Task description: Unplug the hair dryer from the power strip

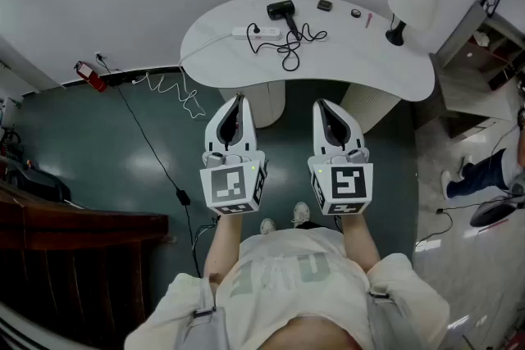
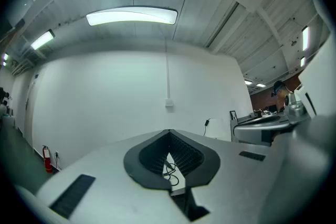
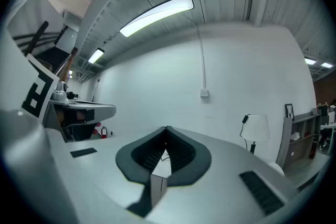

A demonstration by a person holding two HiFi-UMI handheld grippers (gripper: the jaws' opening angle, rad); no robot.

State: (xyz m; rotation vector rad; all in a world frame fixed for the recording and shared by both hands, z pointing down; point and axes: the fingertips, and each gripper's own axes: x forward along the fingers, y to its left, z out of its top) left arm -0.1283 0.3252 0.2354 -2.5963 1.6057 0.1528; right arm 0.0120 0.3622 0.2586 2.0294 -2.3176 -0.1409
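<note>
A black hair dryer (image 1: 280, 10) lies at the far side of the white curved table (image 1: 369, 65). Its black cord (image 1: 289, 45) coils on the tabletop and runs to a plug in the white power strip (image 1: 256, 33) beside it. My left gripper (image 1: 239, 97) and right gripper (image 1: 321, 103) are held side by side over the floor, short of the table's near edge, both pointing at it. Both are shut with nothing between the jaws. In the left gripper view the closed jaws (image 2: 169, 131) frame a bit of the cord (image 2: 171, 170); the right gripper view shows its closed jaws (image 3: 167, 127) too.
A white lamp (image 1: 408, 8) and a few small items (image 1: 325, 5) stand on the table's right part. A red fire extinguisher (image 1: 89, 76) and loose cables (image 1: 172, 86) lie on the floor at left. Dark wooden furniture (image 1: 49, 234) is at near left, a shelf (image 1: 484, 37) and someone's leg (image 1: 484, 172) at right.
</note>
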